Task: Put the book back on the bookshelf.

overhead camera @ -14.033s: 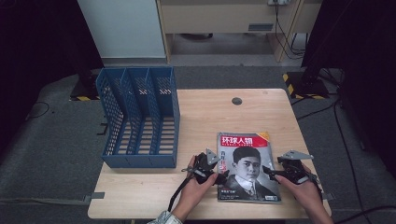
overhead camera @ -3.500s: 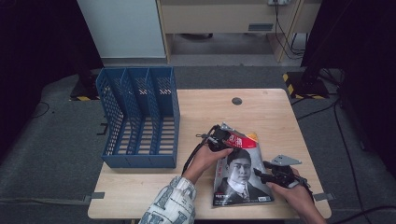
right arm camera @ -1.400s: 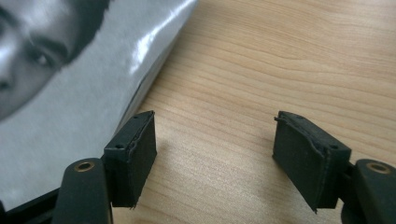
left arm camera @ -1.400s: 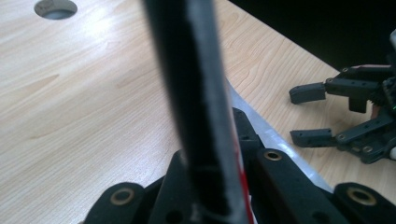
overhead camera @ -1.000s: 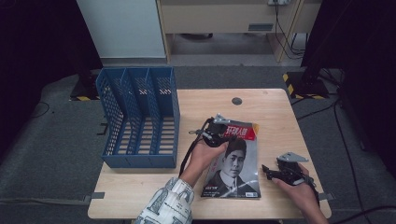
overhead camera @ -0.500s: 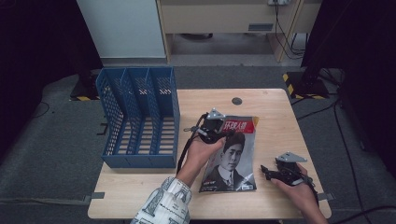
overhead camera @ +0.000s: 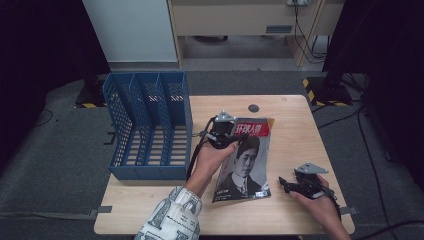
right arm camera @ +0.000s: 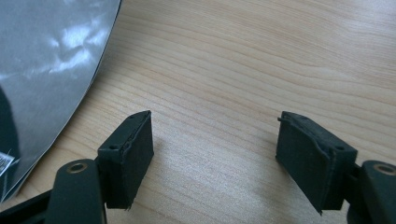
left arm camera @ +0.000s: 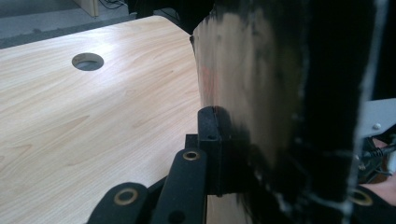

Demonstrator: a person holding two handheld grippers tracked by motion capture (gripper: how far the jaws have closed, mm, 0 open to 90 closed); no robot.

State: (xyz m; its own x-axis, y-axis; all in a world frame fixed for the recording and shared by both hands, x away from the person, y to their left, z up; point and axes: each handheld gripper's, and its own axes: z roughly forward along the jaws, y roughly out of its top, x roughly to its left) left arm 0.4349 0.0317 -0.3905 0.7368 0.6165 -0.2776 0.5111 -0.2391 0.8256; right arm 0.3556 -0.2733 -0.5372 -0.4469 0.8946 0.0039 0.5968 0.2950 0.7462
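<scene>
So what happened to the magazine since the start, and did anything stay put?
The left gripper took hold of the magazine by its top edge and lifted that end, tipping it up and toward the blue file rack; its bottom edge still rests on the table. The right gripper let go and now sits open on the table beside it. The rack stayed where it was.

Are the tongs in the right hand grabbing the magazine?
No, the right tongs are wide open over bare table, with the magazine off to one side.
</scene>
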